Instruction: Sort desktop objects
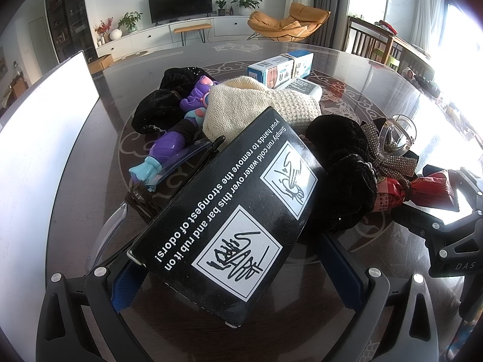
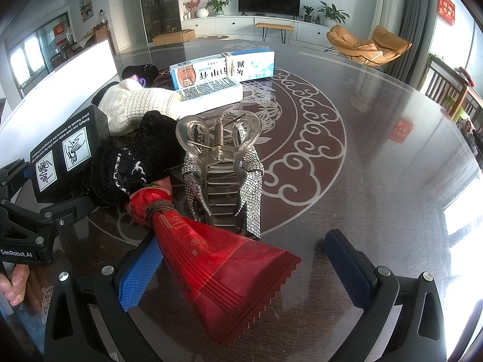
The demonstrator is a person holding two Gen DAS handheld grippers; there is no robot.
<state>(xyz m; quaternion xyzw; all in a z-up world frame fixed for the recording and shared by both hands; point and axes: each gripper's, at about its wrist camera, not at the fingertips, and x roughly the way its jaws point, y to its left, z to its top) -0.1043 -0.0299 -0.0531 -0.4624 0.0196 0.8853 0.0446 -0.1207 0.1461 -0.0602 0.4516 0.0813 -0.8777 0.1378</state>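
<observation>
A black box with white print point(image 1: 229, 211) lies between the fingers of my left gripper point(image 1: 235, 271), whose blue pads sit at its two sides; whether they press it I cannot tell. The box also shows in the right wrist view point(image 2: 65, 154). My right gripper point(image 2: 244, 271) is open around the flat end of a red snack packet point(image 2: 217, 268) tied with a brown band; the left pad point(image 2: 140, 274) is beside it, the right pad is apart. A clear hair claw with rhinestone wings point(image 2: 223, 163) stands just beyond.
A pile on the dark round table point(image 2: 362, 138): cream knit cloth point(image 1: 256, 105), black velvet scrunchies point(image 1: 341, 163), purple toy point(image 1: 172, 144), blue-white medicine boxes point(image 2: 223, 68), a white box point(image 2: 211, 93). A white board point(image 1: 39, 138) stands at the left.
</observation>
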